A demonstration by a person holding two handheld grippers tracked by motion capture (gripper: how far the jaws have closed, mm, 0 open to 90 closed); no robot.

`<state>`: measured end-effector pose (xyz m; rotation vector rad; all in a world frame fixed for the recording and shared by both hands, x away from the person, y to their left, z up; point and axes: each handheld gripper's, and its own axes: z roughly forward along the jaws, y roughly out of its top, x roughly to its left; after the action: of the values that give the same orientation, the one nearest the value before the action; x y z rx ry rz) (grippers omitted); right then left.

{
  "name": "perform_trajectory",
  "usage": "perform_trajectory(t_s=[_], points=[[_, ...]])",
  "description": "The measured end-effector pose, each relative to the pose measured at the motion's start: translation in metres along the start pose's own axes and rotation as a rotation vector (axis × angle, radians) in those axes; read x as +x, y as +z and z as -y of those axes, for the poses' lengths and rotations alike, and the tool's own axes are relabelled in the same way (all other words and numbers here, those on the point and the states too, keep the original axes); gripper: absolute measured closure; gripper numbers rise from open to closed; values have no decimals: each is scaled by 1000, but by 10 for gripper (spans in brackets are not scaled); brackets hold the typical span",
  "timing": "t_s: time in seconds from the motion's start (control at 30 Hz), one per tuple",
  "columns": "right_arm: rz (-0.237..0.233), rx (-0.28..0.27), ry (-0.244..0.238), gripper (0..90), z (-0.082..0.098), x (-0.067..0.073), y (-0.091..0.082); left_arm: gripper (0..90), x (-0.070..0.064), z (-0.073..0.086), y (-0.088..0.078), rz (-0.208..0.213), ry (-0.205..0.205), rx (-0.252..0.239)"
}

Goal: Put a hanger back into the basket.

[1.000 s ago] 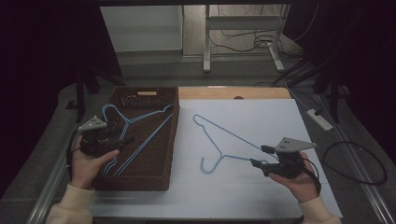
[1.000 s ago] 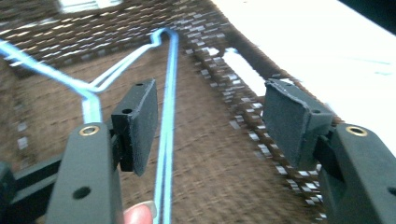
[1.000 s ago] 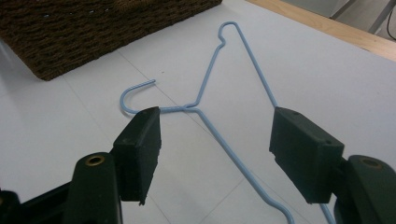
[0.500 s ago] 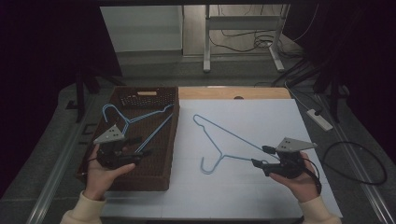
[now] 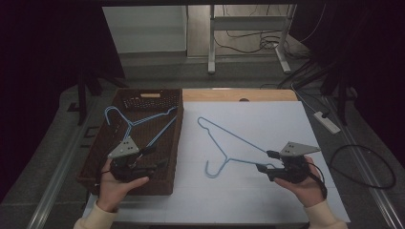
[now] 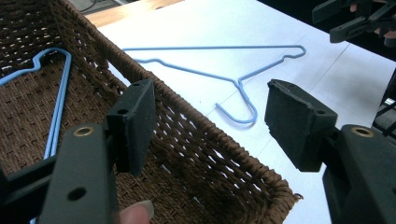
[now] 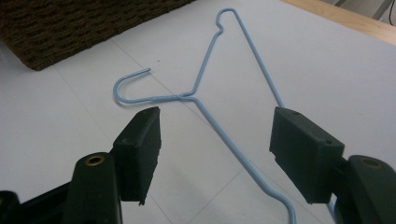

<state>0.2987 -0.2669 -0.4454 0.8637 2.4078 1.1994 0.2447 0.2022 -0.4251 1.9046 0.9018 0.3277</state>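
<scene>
A blue wire hanger [image 5: 229, 143] lies flat on the white table, hook toward me. My right gripper [image 5: 266, 161] stands open at its right end. In the right gripper view one thin arm of the hanger [image 7: 224, 135] runs across the table between the wide-apart jaws of that gripper [image 7: 215, 144], and no pad touches it. More blue hangers [image 5: 138, 124] lie in the brown wicker basket [image 5: 176, 143]. My left gripper [image 5: 157, 157] hovers open over the basket's near right part, holding nothing. In the left gripper view the basket rim [image 6: 196, 126] passes between its jaws [image 6: 210, 121].
A wooden strip [image 5: 239, 94] borders the table's far edge. A white power strip [image 5: 327, 122] and black cables [image 5: 363, 167] lie on the floor to the right. The other hand's gripper [image 6: 355, 21] shows far off in the left gripper view.
My left hand and gripper have slid to the right over the basket, toward its right rim. The right gripper and the hanger on the table have stayed put.
</scene>
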Motion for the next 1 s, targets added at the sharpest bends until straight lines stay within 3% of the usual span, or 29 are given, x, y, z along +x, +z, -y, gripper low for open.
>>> perform_trajectory(t_s=[0.47, 0.67, 0.83, 0.97, 1.0], points=[[4, 14, 8, 347, 0, 1, 5, 348, -3, 4, 3, 6, 1, 4], [-24, 51, 31, 402, -3, 5, 19, 348, -6, 4, 3, 10, 5, 5], [-71, 111, 46, 543, -13, 8, 45, 348, -8, 3, 4, 18, 11, 7], [-108, 180, 54, 745, -24, 14, 73, 348, -7, 5, 5, 22, 11, 14], [-108, 180, 54, 745, -24, 14, 73, 348, -7, 5, 5, 22, 11, 14]])
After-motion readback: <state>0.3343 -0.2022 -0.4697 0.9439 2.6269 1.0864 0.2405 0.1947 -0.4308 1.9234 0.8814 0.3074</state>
